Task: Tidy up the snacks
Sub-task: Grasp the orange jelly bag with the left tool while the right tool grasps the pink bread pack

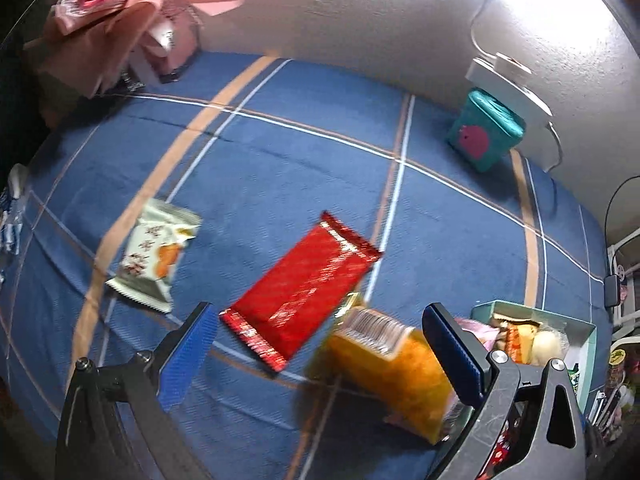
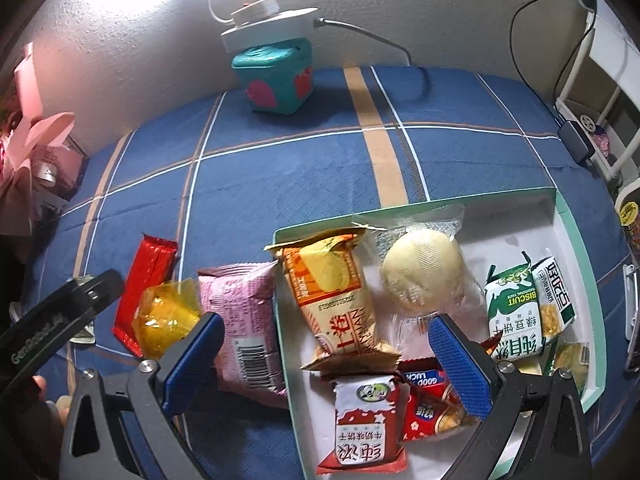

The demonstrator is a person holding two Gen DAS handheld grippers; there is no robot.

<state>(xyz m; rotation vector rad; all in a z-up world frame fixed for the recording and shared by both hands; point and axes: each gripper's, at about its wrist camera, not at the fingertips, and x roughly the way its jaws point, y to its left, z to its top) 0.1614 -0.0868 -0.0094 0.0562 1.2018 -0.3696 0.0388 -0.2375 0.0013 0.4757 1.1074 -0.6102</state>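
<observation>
"BISCUIT" on green-white packet [image 2: 514, 312]

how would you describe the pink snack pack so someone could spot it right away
Find the white box with the green rim on the blue cloth. The pink pack lies just outside its left wall. It alone shows a barcode, unlike the yellow pack beside it.

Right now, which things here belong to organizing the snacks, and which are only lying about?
Belong to the job:
- red packet
- orange packet
- white-green packet
- pink packet
- snack box, already holding several packets

Just lying about:
- teal tin
- white lamp base
- pink bouquet
- black adapter
</observation>
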